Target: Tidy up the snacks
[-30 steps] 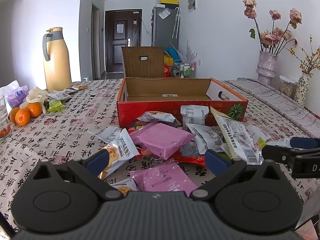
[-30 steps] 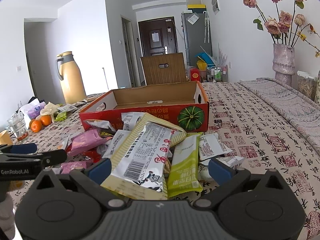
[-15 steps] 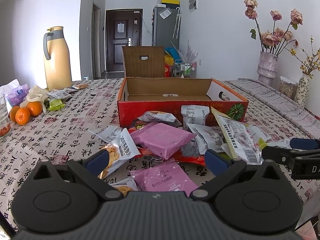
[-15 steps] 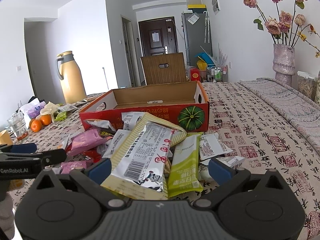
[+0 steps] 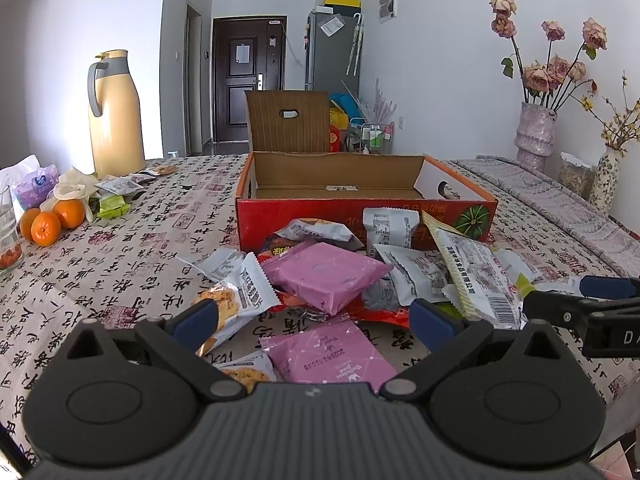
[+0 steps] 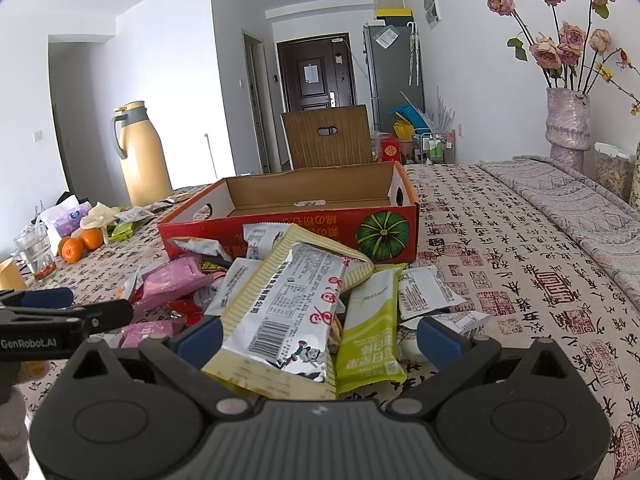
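The snack packets lie heaped on the worktop against the red box, whose long side faces both grippers. The long cream packet points boxward. Left gripper and right gripper hover, jaws spread, empty.

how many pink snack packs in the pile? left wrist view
2. One pink pack lies atop the pile in front of the red box; a second pink pack lies flat on the tablecloth between the open left gripper's fingers. More may be buried.
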The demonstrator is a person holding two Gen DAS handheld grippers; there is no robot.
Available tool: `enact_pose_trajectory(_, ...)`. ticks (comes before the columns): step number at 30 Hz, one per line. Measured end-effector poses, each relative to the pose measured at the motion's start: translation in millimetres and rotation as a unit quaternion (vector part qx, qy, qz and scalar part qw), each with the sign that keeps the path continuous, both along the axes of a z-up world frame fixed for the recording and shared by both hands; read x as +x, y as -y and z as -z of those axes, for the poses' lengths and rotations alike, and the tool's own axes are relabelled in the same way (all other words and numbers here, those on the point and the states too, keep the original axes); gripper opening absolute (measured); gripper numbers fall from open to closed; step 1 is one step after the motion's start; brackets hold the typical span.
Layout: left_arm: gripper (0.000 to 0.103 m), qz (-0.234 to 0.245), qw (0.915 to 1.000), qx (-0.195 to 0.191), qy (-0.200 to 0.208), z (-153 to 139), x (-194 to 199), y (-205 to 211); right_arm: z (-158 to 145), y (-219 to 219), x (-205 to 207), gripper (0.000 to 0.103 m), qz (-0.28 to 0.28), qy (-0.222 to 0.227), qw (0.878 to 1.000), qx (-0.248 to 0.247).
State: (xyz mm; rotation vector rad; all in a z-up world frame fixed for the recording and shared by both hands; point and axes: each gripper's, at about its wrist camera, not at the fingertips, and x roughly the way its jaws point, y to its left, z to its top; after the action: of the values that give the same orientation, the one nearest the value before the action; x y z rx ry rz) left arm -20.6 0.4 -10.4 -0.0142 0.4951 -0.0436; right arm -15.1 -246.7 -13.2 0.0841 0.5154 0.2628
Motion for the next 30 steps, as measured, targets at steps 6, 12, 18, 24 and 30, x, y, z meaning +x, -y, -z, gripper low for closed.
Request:
enact_pose_trajectory(6, 0.103, -0.001, 1.0000, -0.005, -0.005, 1.0, -0.3, -1.0, 0.9, -0.3, 0.1, 0.103, 0.000, 0.000, 1.000, 0.000)
enact_pose_trajectory(12, 0.103, 0.000, 1.0000, -0.007, -0.005, 1.0, -0.3, -1.8, 2.1, -0.1, -0.4, 0.103, 0.000, -0.001, 1.000, 0.000)
enact_pose_trajectory(18, 0.103, 0.003, 1.0000, -0.009, 0.000, -0.1, -1.7, -2.1, 3.6, -1.4, -0.7, 0.103, -0.001, -0.001, 1.000, -0.002)
enact_pose_trajectory(24, 0.103, 0.005, 0.9999, -0.013, 0.000, -0.5, -1.5, -2.3, 3.5, -3.7, -2.4, 0.103, -0.002, -0.002, 1.000, -0.005)
enact_pose_trajectory(30, 0.103, 0.008, 0.9998, -0.018, 0.001, 0.1, -1.0, -3.6, 2.4, -6.4, -0.4, 0.103, -0.001, -0.003, 1.000, -0.008)
